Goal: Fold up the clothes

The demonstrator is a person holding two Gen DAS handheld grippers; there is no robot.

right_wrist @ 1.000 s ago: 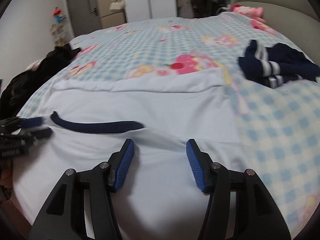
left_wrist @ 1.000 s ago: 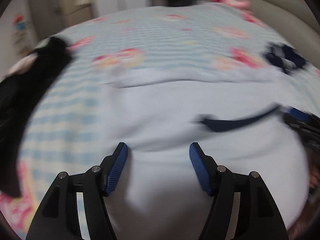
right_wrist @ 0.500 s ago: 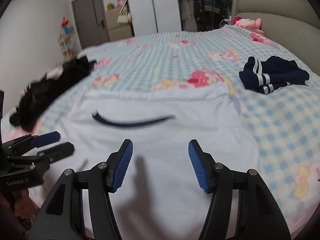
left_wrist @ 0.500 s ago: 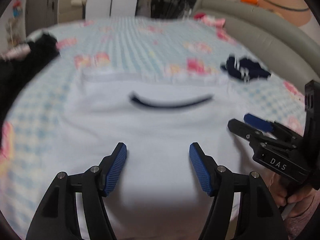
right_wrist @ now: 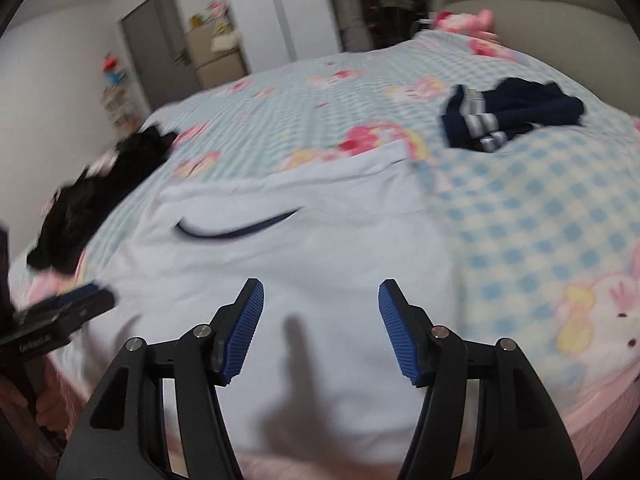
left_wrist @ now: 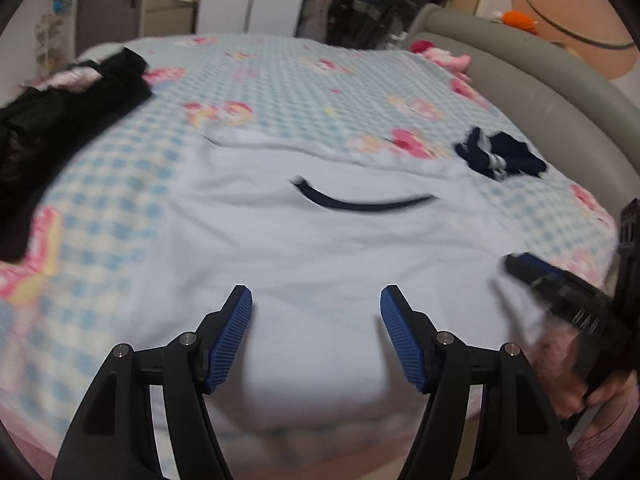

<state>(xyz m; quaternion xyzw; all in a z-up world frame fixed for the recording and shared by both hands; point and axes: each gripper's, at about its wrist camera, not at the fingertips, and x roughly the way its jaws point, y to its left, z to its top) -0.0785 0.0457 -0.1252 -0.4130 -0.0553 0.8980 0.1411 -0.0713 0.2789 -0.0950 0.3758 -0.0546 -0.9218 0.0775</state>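
Your left gripper [left_wrist: 316,300] and right gripper [right_wrist: 320,294] hang open, empty, above the white shirt [left_wrist: 320,248]; it's soft, light, limp, so pinch its corners nearest you

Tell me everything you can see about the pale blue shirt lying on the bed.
The pale blue shirt lies spread flat on the checked bedspread, near the bed's front edge. It looks like soft knit cloth, plain but for a dark navy neckline curving across it. Its far edge is a straight fold or hem; the sides seem folded inward. Both claws hover open above it, the left claw and right claw, gripping nothing. A navy striped garment lies apart from it.
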